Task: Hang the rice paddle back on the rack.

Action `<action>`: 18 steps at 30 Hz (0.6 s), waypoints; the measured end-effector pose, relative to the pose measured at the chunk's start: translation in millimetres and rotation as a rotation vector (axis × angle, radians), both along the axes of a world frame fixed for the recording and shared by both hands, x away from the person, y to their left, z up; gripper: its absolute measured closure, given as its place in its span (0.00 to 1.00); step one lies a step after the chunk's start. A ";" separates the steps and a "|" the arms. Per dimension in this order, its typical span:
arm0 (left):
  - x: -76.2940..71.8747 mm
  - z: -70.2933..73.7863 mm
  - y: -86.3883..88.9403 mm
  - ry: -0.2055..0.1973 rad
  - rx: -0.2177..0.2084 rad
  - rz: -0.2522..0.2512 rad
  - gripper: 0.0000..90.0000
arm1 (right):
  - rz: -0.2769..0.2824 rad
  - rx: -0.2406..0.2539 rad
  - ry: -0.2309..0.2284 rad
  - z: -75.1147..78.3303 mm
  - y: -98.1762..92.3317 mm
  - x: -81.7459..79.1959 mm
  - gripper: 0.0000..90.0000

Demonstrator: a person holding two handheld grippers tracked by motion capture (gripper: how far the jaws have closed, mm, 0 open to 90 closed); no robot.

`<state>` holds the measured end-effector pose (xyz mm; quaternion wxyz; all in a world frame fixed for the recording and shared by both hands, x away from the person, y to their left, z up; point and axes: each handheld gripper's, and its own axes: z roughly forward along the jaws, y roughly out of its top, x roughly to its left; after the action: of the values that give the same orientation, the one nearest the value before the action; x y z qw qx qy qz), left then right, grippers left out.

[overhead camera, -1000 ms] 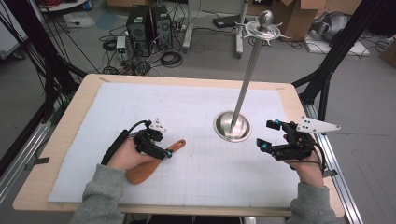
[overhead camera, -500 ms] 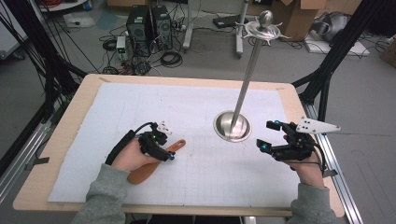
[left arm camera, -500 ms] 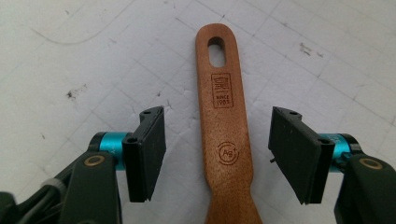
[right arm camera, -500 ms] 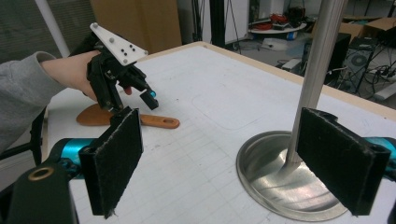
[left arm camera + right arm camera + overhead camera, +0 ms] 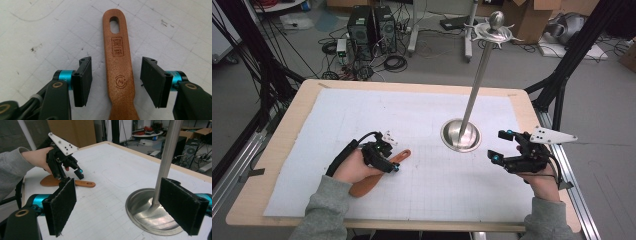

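straddling the wooden spatula [image 5: 119, 72] handle with the left gripper [image 5: 115, 82], jaws apart and not yet clamping; spatula lying flat on the gridded mat [image 5: 422, 120]. right gripper [image 5: 501, 146] hovering agape beside the metal stand [image 5: 460, 135]; probably just beginning.

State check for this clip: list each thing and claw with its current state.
Spatula: flat on the mat, handle between the left claw's jaws, not gripped.
Left claw: open, straddling the handle.
Right claw: open, holding nothing.
Stand: upright, nothing on its hooks.
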<state>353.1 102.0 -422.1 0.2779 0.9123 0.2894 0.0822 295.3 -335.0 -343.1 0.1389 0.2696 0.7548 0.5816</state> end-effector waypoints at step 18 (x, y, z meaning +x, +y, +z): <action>0.0 0.1 2.2 -0.003 -0.005 0.004 0.60 | 0.001 -0.011 0.018 -2.2 2.2 1.7 0.15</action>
<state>353.1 104.3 -422.0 0.2803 0.9110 0.2909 0.0833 297.1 -332.7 -345.3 0.1332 0.2737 0.7592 0.5753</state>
